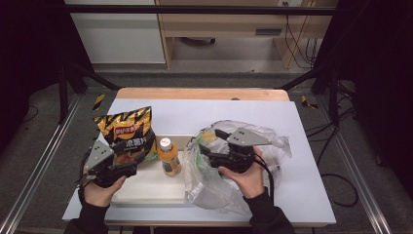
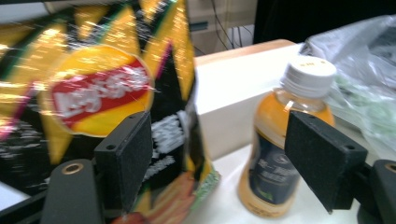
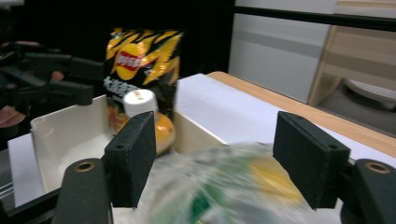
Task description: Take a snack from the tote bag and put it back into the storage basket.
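Right claw (image 1: 210,140), jaws apart, hovers over the crumpled clear plastic bag (image 1: 272,141) on the worktop (image 1: 302,195), gripping nothing. Left claw (image 1: 127,165), jaws apart, sits at the base of the yellow-black crisp packet (image 1: 127,131), without clamping it.

sleeves: dark, long, snug cuffs at both wrists
left gripper (image 1: 127,168): black body; grey 3-cornered plate on top, behind jaws; dark cable at rear
right gripper (image 1: 207,144): black body; grey 3-cornered plate w/ small holes, behind jaws; black cable off the back
pads (image 2: 125,158): black, flat, rectangular, grainy face; small screw hole near corner
jaw arms: black, rounded; brass-ringed hole just below each pad
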